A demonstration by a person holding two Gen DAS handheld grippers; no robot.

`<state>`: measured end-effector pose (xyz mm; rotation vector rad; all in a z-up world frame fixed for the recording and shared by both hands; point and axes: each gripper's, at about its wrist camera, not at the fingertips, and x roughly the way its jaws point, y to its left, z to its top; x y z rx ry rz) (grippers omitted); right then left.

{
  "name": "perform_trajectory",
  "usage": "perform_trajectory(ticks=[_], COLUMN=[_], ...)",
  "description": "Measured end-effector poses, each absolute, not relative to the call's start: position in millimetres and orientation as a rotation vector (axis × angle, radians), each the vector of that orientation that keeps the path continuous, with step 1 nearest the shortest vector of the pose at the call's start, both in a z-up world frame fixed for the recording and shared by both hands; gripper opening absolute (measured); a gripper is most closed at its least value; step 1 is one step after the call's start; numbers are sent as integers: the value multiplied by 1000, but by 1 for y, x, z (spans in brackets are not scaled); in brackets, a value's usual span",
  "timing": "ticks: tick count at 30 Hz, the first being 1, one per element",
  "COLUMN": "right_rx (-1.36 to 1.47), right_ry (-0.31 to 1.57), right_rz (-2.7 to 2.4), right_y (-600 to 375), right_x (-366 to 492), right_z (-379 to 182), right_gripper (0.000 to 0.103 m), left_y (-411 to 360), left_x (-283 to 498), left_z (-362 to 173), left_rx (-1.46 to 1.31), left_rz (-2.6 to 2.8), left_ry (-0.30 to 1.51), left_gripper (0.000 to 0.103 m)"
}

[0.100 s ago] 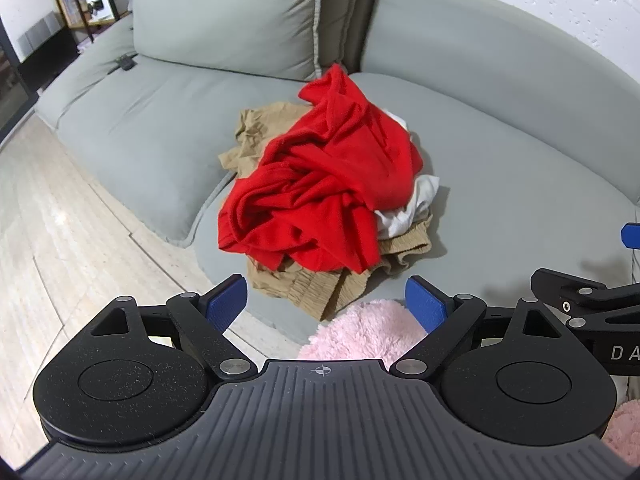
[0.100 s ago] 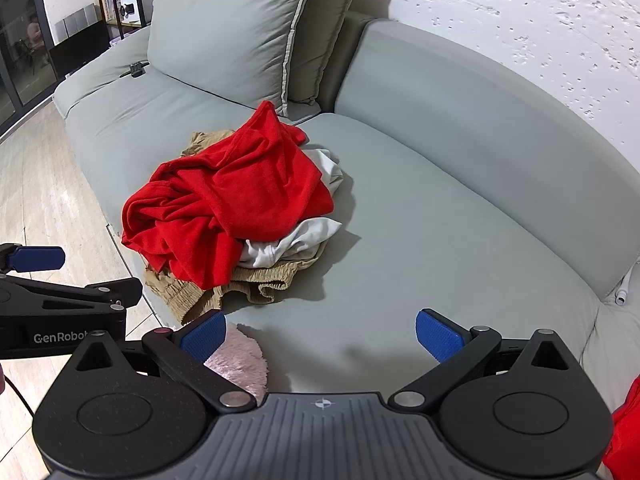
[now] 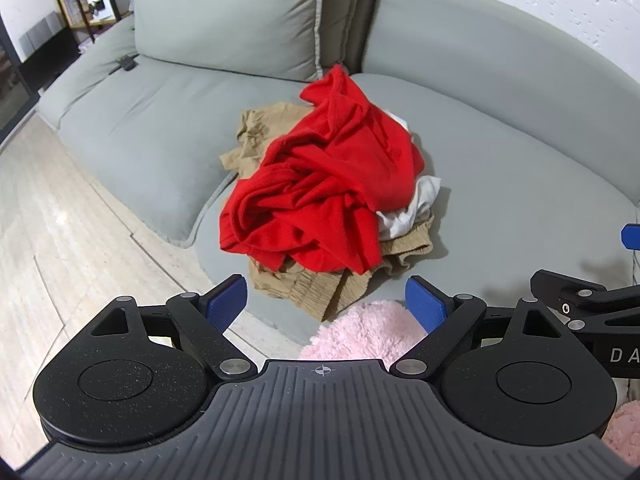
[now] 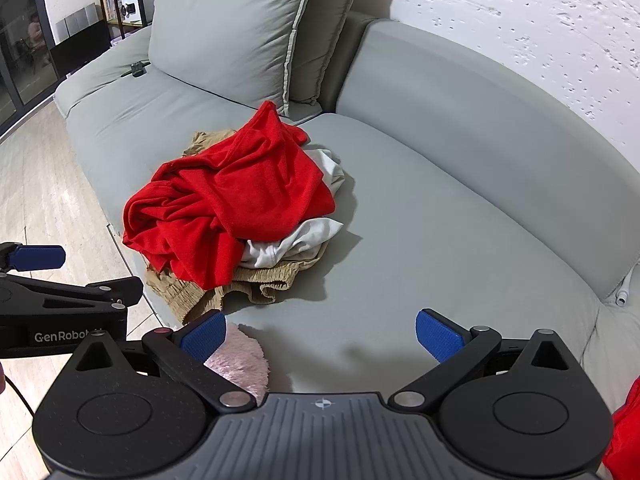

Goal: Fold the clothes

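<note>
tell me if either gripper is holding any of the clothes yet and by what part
Nothing is held. The left gripper and right gripper both have open jaws with nothing between them, short of the red garment on the sofa.

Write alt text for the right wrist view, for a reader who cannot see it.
A crumpled red garment tops a pile with white cloth and tan shorts on a grey sofa. The open right gripper hovers in front, holding nothing, with the left gripper at the left edge and pink fluffy fabric below.

Right gripper [image 4: 326, 336] spread wide; red garment [image 4: 236, 204] atop pile (sofa [image 4: 460, 232]).
</note>
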<state>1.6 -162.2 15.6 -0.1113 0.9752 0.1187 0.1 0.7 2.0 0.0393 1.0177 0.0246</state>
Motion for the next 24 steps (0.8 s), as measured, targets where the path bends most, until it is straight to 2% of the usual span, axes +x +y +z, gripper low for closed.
perform_trajectory(ticks=[24], right_rx=[-103], right_ry=[979], right_rz=[121], right_y=[-164], right_x=[4], right_z=[18], right_gripper=[102], left_y=[5], left_x=[-3], left_z=[5], left_rx=[42], left_rz=[35], left_ry=[1013], left_gripper=[90])
